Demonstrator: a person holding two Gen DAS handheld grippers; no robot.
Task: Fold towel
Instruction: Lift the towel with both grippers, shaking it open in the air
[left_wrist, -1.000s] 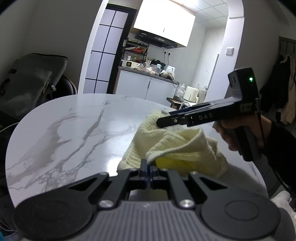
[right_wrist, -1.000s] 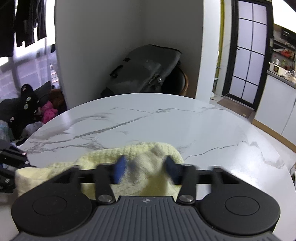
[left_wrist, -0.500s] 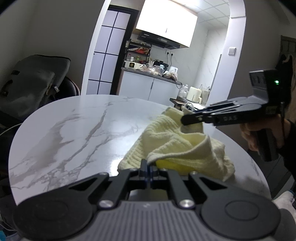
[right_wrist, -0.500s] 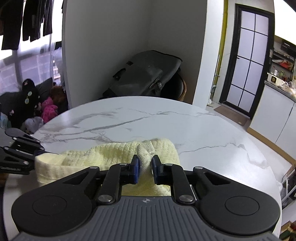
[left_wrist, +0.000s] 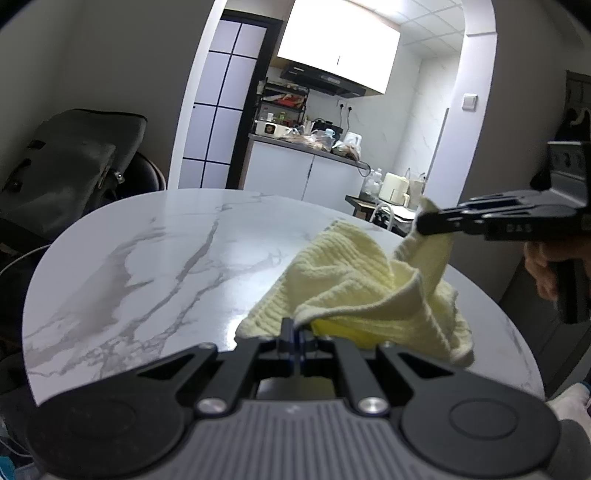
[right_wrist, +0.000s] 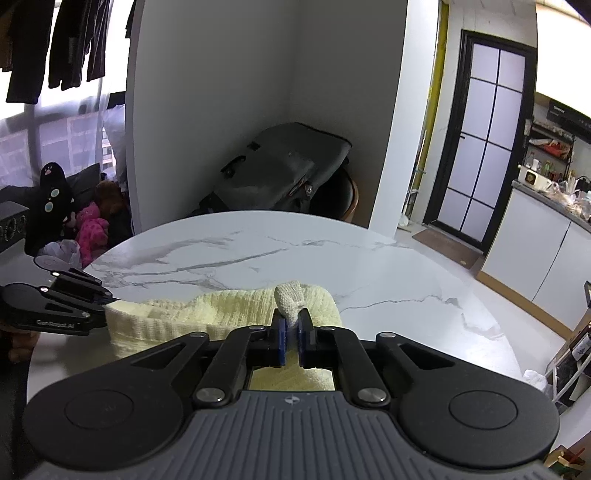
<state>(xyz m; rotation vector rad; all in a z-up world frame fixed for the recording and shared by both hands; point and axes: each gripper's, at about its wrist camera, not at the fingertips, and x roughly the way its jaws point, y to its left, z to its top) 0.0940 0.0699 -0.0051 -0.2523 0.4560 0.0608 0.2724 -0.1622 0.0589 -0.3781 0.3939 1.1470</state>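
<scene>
Pale yellow waffle-knit towel lies crumpled, lower centre, on glossy round marble table. Left gripper pinched on its near corner; right gripper clamped on a bunched corner.

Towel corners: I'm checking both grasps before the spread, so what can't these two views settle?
- Left wrist: left gripper fingers hide the pinched towel edge.
- Right wrist: right gripper body covers the cloth beneath.
- Both: crumpled folds hide the other corners on the table.
</scene>
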